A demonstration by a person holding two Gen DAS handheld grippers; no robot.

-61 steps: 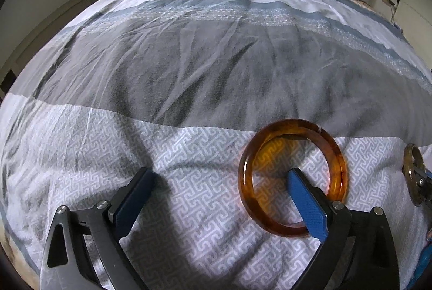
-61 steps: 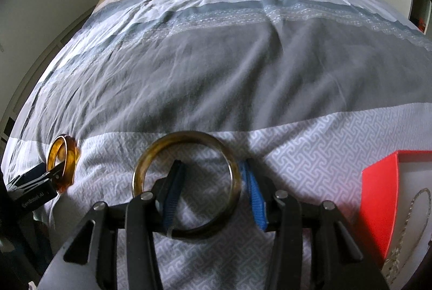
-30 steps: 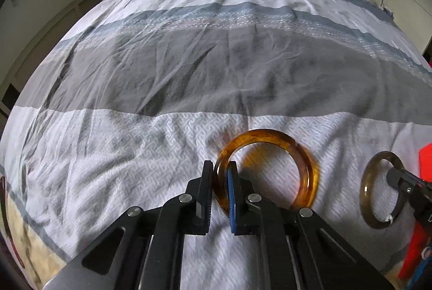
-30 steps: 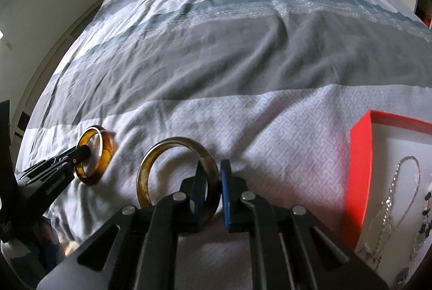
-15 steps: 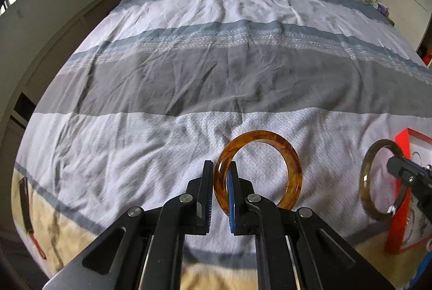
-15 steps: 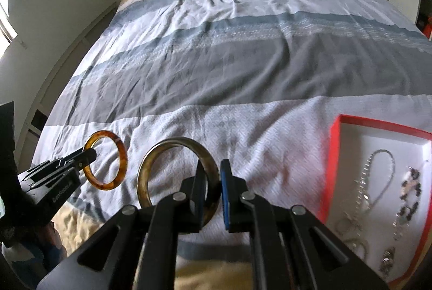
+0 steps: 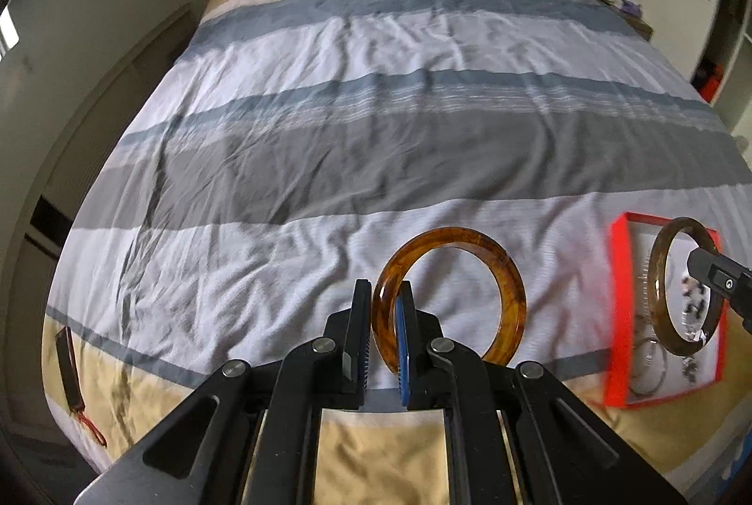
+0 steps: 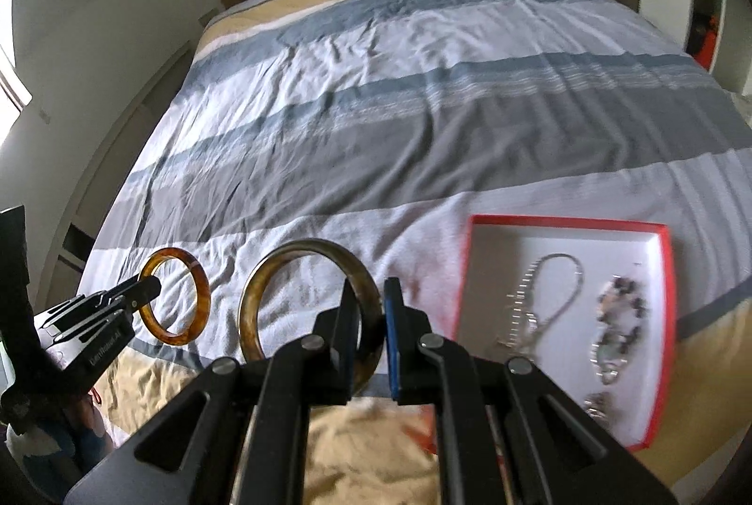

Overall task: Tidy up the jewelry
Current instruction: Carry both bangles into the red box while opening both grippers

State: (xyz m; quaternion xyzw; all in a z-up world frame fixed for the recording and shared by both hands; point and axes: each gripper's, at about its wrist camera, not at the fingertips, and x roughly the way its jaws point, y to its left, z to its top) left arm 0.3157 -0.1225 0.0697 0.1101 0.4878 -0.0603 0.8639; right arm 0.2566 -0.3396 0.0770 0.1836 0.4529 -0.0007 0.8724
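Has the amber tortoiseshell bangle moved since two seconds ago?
Yes. The amber tortoiseshell bangle lay flat on the striped bedspread; now the left gripper, jaws clamped on its rim, holds it lifted above the bedspread.

Striped bed, red jewelry tray

Two bangles, one red tray, two tongs, one bed.

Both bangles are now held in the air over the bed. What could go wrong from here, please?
1. Each tool pinches only the rim: the left tool on the amber bangle, the right tool on the olive bangle. A smooth ring may swivel or slip out.
2. The red box already holds a chain and beads; a bangle put down carelessly may tangle them.
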